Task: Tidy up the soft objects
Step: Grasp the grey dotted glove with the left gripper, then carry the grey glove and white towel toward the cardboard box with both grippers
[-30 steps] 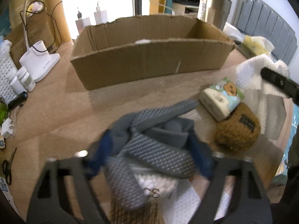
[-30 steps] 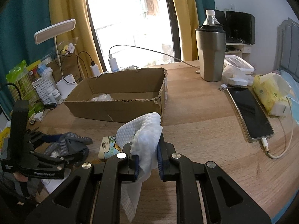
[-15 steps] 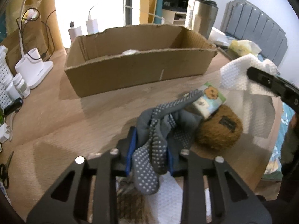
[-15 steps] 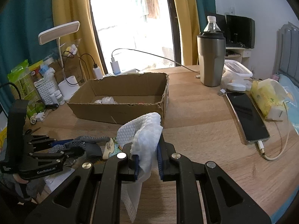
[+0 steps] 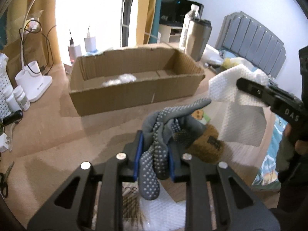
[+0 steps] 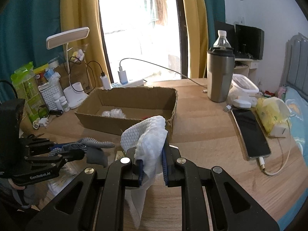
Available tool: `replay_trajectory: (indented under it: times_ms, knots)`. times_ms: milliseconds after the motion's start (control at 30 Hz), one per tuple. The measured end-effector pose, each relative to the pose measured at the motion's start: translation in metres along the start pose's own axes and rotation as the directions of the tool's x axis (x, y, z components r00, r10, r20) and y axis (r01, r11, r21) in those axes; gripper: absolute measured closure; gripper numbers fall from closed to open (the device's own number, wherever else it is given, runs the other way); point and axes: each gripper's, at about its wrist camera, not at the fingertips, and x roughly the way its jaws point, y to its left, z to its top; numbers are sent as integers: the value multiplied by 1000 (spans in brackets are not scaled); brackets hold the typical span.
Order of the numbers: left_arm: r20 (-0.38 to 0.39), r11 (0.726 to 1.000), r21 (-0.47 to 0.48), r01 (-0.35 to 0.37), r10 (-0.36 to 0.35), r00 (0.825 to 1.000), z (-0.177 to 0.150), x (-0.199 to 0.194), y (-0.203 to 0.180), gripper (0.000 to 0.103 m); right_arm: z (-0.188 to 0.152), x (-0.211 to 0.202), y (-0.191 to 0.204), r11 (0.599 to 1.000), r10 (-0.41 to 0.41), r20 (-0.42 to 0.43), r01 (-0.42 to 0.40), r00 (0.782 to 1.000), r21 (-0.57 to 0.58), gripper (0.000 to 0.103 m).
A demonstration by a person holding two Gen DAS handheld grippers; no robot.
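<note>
My left gripper [image 5: 154, 154] is shut on a grey dotted sock [image 5: 159, 134] and holds it above the table; it also shows in the right wrist view [image 6: 57, 150] with the sock [image 6: 92, 143]. My right gripper [image 6: 152, 159] is shut on a white paper towel [image 6: 148, 134], which also shows hanging in the left wrist view [image 5: 236, 111]. An open cardboard box [image 5: 134, 84] stands beyond both, with a white crumpled thing [image 6: 113, 113] inside. A brown fuzzy pouch [image 5: 207, 144] and a tissue pack [image 5: 200, 115] lie below the sock.
A steel tumbler [image 6: 220, 77], a phone [image 6: 250, 132] on a cable and a yellow tissue pack [image 6: 273, 113] lie on the right. A desk lamp base [image 5: 34, 82], bottles [image 5: 21, 98], chargers and scissors [image 5: 5, 179] crowd the left. White paper [image 5: 159, 207] lies under my left gripper.
My left gripper closed on the grey sock and lifted it off the table. My right gripper rose slightly with the paper towel still held.
</note>
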Motion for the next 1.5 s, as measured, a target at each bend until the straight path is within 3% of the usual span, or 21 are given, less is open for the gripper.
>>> replay_trajectory:
  times_ms: [433, 833, 1500]
  knots:
    - [134, 999, 12, 33, -34, 990, 19, -39, 6, 80, 28, -10, 13, 999, -2, 51, 5, 999, -45, 86]
    - [211, 1000, -4, 16, -15, 977, 35, -64, 22, 80, 51, -8, 24, 996, 8, 78, -1, 997, -88, 86]
    - [248, 999, -39, -30, 38, 968, 63, -65, 59, 80, 89, 20, 35, 991, 26, 93, -14, 995, -130, 86]
